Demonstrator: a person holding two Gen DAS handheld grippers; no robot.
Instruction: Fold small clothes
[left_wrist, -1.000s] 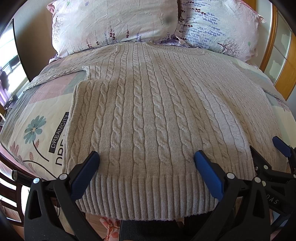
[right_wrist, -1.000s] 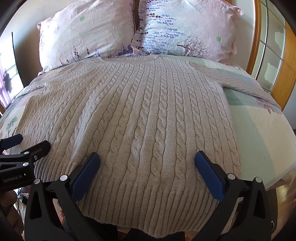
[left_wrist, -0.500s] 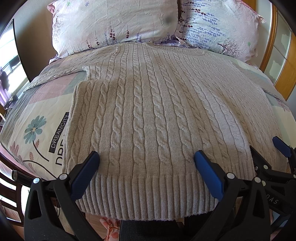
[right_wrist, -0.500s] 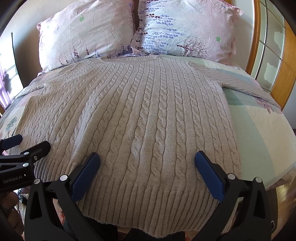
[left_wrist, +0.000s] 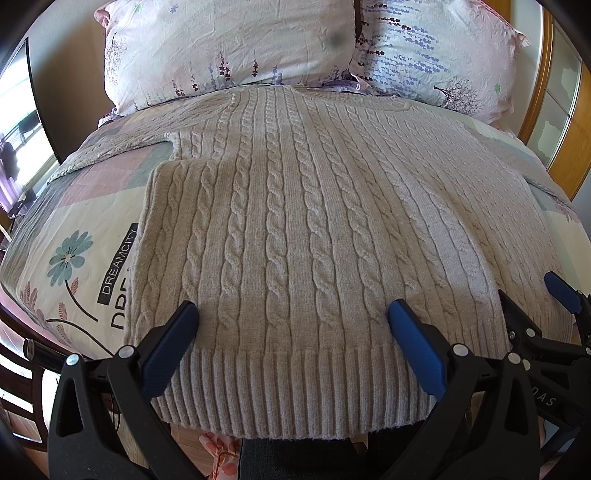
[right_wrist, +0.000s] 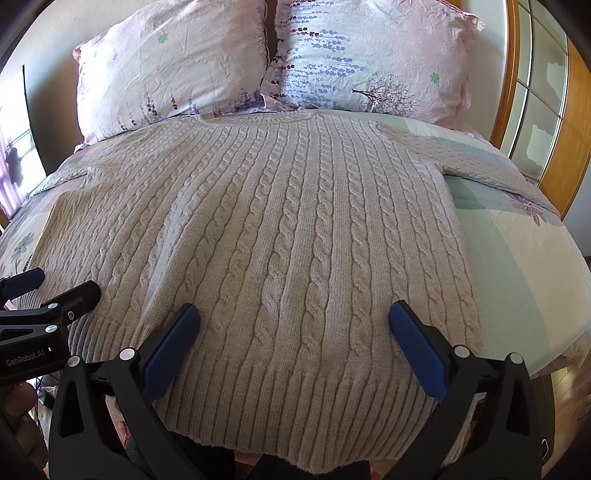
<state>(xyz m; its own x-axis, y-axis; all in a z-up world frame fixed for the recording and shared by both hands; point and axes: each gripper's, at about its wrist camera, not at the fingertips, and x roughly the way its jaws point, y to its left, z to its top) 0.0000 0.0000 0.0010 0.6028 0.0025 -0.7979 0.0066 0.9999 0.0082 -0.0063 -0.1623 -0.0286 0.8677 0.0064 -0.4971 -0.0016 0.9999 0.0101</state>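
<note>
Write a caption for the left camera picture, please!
Open left tool hovering over the sweater hem on the bed.

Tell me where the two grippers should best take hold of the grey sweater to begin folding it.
Probably the ribbed hem, one near corner each, coming from the foot of the bed. The sweater lies flat, and only the hem overhangs the edge, so fingers can close around it. The left gripper and right gripper are open above it.
</note>
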